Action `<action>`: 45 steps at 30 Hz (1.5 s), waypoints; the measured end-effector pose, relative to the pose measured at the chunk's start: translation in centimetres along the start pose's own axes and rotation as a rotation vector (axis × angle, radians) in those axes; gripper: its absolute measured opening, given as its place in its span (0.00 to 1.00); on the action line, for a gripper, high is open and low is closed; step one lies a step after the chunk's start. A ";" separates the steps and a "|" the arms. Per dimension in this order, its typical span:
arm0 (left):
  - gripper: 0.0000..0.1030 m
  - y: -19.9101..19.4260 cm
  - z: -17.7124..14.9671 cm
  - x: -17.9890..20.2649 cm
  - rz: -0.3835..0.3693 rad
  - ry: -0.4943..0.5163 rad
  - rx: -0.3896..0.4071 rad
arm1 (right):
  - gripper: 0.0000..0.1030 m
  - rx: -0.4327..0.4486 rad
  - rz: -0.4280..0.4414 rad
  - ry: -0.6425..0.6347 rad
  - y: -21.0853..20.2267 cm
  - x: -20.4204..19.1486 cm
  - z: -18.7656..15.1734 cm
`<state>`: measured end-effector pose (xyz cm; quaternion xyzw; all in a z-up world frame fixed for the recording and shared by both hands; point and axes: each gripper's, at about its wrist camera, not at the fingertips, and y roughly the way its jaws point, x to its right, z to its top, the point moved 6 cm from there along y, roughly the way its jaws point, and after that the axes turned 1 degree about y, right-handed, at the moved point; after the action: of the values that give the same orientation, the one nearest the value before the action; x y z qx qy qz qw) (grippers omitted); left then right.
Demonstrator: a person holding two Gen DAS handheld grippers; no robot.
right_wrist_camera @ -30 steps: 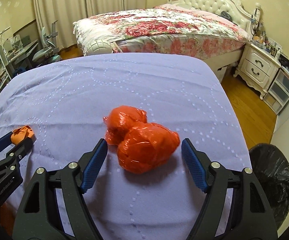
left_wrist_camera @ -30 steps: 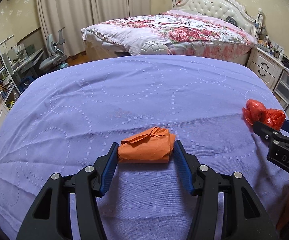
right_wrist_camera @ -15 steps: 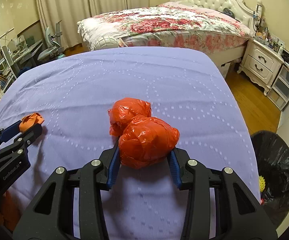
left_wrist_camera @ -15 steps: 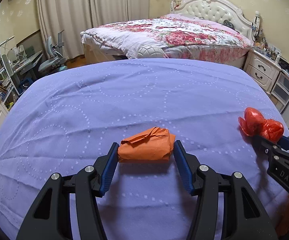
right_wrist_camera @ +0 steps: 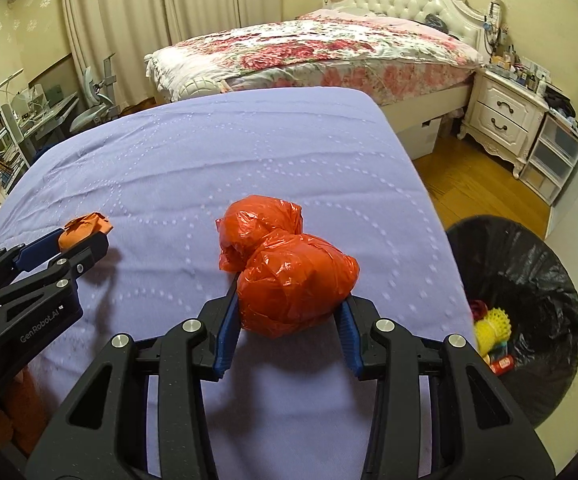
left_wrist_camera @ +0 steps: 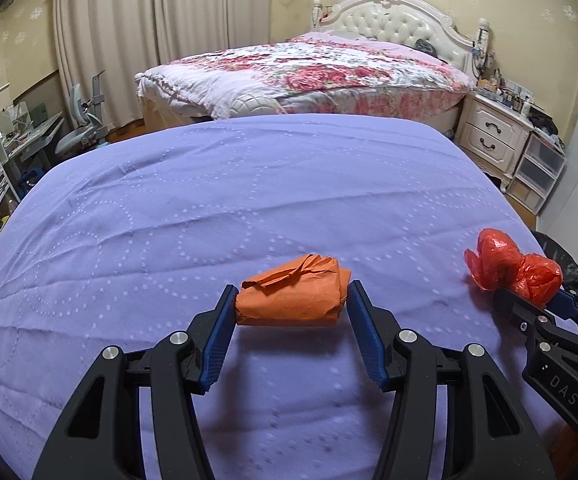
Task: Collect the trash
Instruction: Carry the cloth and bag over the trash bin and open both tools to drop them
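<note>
The wide surface under a lilac quilted cover (left_wrist_camera: 249,200) carries everything, and past its right edge, down on the wooden floor, stands a round bin lined with a black bag (right_wrist_camera: 529,264), already holding some bits of rubbish. The bin lies to the right of the right gripper (right_wrist_camera: 289,312), far nearer to it than to the left one, so I judge the right hand's load goes over the edge first. Its jaws are clenched on a crumpled red plastic bag (right_wrist_camera: 289,280), raised a little off the cover with its shadow below. The left gripper (left_wrist_camera: 291,308) clamps a wad of orange paper (left_wrist_camera: 291,296) across its long axis, which runs from pad to pad, also lifted clear.
</note>
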<state>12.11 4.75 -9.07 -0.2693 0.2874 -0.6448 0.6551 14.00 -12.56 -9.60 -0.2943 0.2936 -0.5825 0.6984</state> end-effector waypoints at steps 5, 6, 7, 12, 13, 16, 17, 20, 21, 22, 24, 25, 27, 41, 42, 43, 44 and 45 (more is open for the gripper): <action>0.53 -1.0 -0.5 2.3 -0.029 0.022 0.018 | 0.40 0.010 -0.022 0.031 -1.4 1.9 -1.4; 0.53 -1.2 -0.6 2.7 -0.034 0.028 0.022 | 0.40 0.013 -0.027 0.039 -1.8 2.4 -1.8; 0.53 -1.4 -0.7 3.2 -0.039 0.033 0.026 | 0.40 0.016 -0.034 0.049 -2.2 2.9 -2.1; 0.53 -2.2 -1.1 5.5 -0.067 0.051 0.043 | 0.40 0.032 -0.069 0.090 -3.9 5.6 -3.7; 0.53 -2.4 -1.2 6.0 -0.074 0.055 0.045 | 0.40 0.038 -0.079 0.103 -4.3 6.3 -4.0; 0.53 -2.8 -1.2 7.7 -0.090 0.084 0.061 | 0.40 0.052 -0.104 0.130 -5.1 8.1 -4.3; 0.53 -2.9 -1.2 8.3 -0.096 0.095 0.065 | 0.40 0.060 -0.122 0.143 -5.5 9.1 -4.4; 0.53 -3.2 -1.1 10.3 -0.120 0.123 0.073 | 0.40 0.077 -0.170 0.169 -6.2 11.4 -4.4; 0.53 -3.3 -1.0 11.2 -0.132 0.135 0.076 | 0.40 0.082 -0.183 0.177 -6.4 12.1 -4.5; 0.53 -3.4 -0.9 11.8 -0.139 0.144 0.079 | 0.40 0.086 -0.196 0.188 -6.7 12.9 -4.6; 0.53 -3.4 -0.6 13.2 -0.153 0.167 0.089 | 0.40 0.093 -0.212 0.207 -6.9 14.2 -4.7; 0.53 -3.5 -0.4 14.0 -0.160 0.179 0.095 | 0.40 0.096 -0.221 0.214 -6.9 14.6 -4.8; 0.53 -3.5 -0.2 15.5 -0.175 0.197 0.101 | 0.40 0.102 -0.248 0.227 -7.1 15.8 -4.9; 0.54 -1.8 2.0 23.5 -0.225 0.276 0.143 | 0.40 0.143 -0.359 0.316 -7.6 21.8 -4.6; 0.54 -1.6 2.2 24.0 -0.226 0.285 0.144 | 0.40 0.142 -0.362 0.321 -7.5 22.1 -4.6; 0.54 -1.6 2.3 24.2 -0.226 0.290 0.145 | 0.41 0.142 -0.363 0.326 -7.4 22.3 -4.5; 0.54 -1.4 2.3 24.5 -0.225 0.293 0.145 | 0.41 0.141 -0.363 0.335 -7.2 22.7 -4.5; 0.54 -1.2 2.3 24.7 -0.223 0.296 0.144 | 0.41 0.140 -0.364 0.338 -7.1 22.7 -4.3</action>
<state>13.04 -19.99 -7.28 -0.1543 0.3018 -0.7650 0.5476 9.57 -36.34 -8.65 -0.1917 0.3074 -0.7584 0.5418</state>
